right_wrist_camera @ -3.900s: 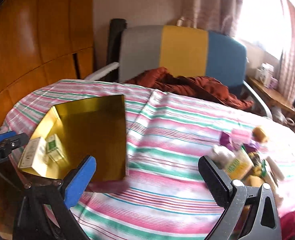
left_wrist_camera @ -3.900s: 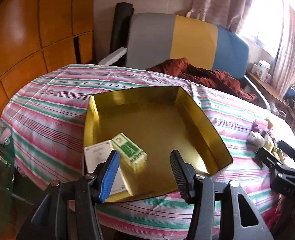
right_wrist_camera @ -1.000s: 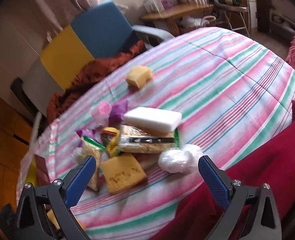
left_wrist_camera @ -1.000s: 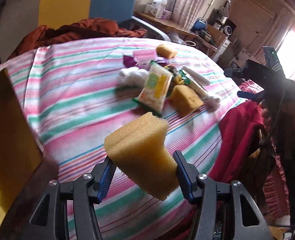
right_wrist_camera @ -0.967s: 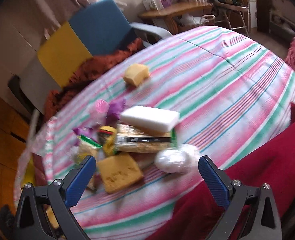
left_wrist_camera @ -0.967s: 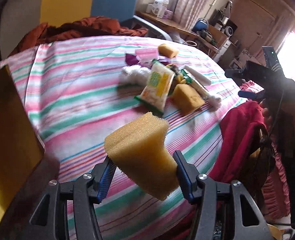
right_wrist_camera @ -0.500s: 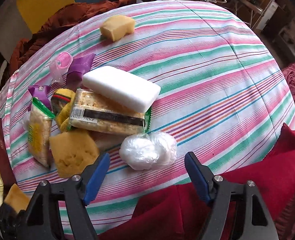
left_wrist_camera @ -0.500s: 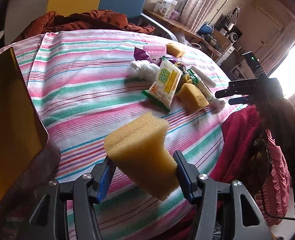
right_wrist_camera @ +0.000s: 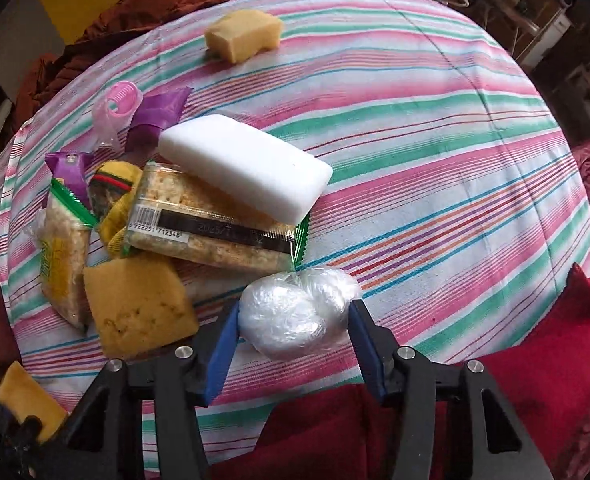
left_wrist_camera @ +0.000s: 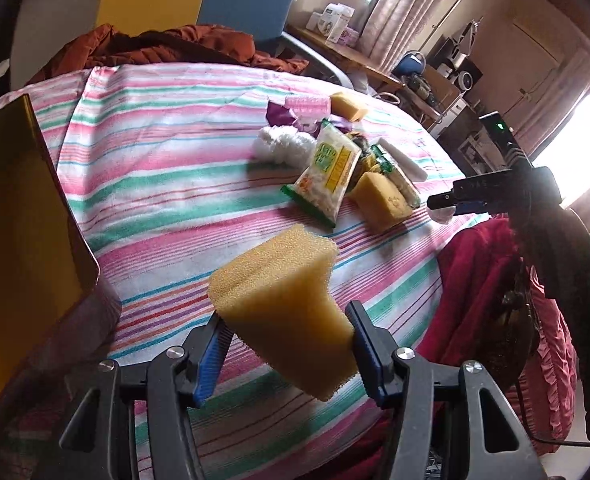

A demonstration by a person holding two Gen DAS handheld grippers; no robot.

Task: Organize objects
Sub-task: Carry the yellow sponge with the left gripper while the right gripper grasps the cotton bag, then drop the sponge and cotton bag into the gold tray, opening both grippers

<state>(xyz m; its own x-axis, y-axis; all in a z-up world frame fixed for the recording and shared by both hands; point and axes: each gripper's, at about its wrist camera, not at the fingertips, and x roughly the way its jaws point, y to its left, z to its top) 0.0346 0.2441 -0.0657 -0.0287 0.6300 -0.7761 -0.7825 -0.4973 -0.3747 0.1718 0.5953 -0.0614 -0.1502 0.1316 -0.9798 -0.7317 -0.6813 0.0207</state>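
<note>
Left gripper (left_wrist_camera: pixel 287 344) — jaws pinching a yellow sponge block (left_wrist_camera: pixel 283 300), held clear above the striped tablecloth (left_wrist_camera: pixel 167 184); the gold tray (left_wrist_camera: pixel 11 216) lies to its left. Right gripper (right_wrist_camera: pixel 295 336) — pointed steeply down, jaws closing around a clear-plastic-wrapped white bundle (right_wrist_camera: pixel 295 312) that rests on the cloth, both pads at its sides. Just ahead of the right gripper: a cracker packet (right_wrist_camera: pixel 211 224) with a white foam block (right_wrist_camera: pixel 247 168) lying on top; ahead-left, a second yellow sponge (right_wrist_camera: pixel 139 308) beside a green-edged snack bag (right_wrist_camera: pixel 61 252). Farthest ahead, a third sponge (right_wrist_camera: pixel 243 34), apart from the cluster.
</note>
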